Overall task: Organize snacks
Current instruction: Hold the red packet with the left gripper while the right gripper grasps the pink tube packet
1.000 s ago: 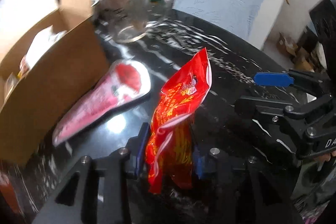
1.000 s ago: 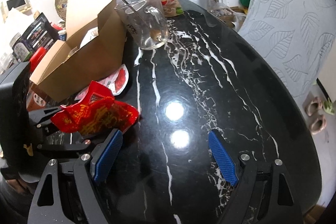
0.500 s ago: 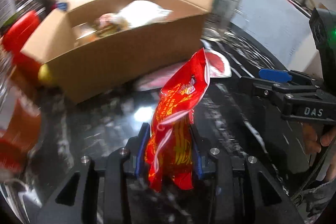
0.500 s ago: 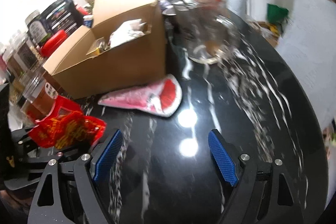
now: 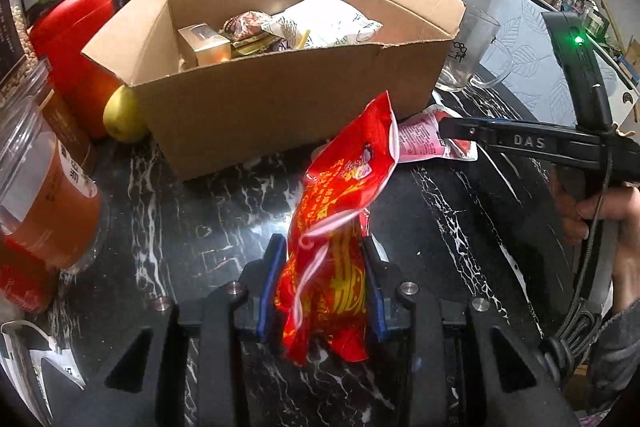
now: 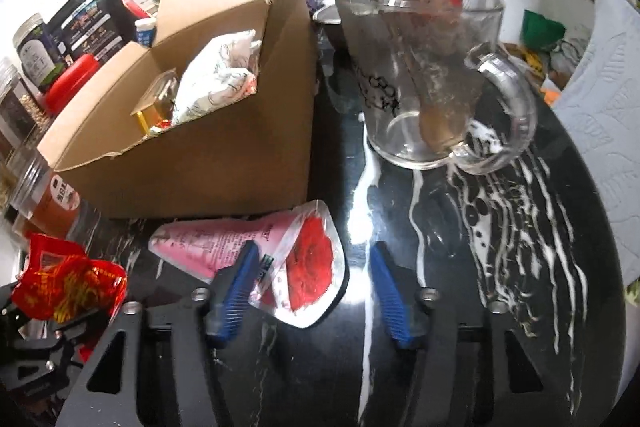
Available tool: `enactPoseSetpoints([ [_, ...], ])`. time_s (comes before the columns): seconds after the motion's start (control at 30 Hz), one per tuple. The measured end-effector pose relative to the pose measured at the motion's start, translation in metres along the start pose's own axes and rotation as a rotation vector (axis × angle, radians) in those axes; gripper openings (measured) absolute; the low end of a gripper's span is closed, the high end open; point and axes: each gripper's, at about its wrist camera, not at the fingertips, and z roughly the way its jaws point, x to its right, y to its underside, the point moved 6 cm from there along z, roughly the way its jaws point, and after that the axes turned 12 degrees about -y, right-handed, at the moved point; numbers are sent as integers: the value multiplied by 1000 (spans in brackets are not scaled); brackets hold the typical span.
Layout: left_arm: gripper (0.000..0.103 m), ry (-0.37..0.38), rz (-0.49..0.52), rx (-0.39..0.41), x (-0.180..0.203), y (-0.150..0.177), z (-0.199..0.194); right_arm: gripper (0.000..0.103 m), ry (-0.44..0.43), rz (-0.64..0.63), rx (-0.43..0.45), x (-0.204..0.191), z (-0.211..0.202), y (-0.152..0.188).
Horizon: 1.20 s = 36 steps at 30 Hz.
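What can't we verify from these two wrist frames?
- Cardboard box contents: its front wall hides the lower layers in both wrist views.
- Right gripper on pink snack pouch: jaws just closed inward, pad contact unclear in the right wrist view.
- Red snack packet: crumpled print unreadable.
- Glass mug: blurred.

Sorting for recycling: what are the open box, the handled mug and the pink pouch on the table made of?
Box: brown corrugated cardboard, matte, torn flap edge. Mug: clear glass, see-through with bright glints. Pink pouch: glossy plastic or foil film, probably; silvery crinkled edge.
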Motion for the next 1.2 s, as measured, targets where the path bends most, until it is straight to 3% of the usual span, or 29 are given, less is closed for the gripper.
enactPoseSetpoints([
  [0.03,36,3,1,-2,0,-1,1,30,5,-9,7,-1,0,-1],
  [0.1,36,7,1,-3,1,0,1,16,14,-13,-7,-2,1,2],
  [0.2,36,13,-2,-2,1,0,0,7,-2,-2,0,-5,-2,8],
  [0.77,36,10,-65,4,-14,25,-20,6,-6,131,63,-52,-54,85],
  [0.97,36,15,-70,8,-17,34,-27,6,4,120,39,-74,-66,108],
  [1.0,36,15,-70,8,-17,35,-27,7,8,115,32,-76,-66,111],
  [1.07,36,15,-74,10,-18,36,-28,25,36,100,22,-78,-66,114],
  [1.1,36,16,-75,11,-19,37,-28,59,54,88,17,-78,-65,114],
  [1.13,36,15,-75,12,-19,37,-29,74,70,83,20,-78,-65,113],
  [1.2,36,9,-73,18,-20,38,-30,74,62,61,71,-80,-68,105],
])
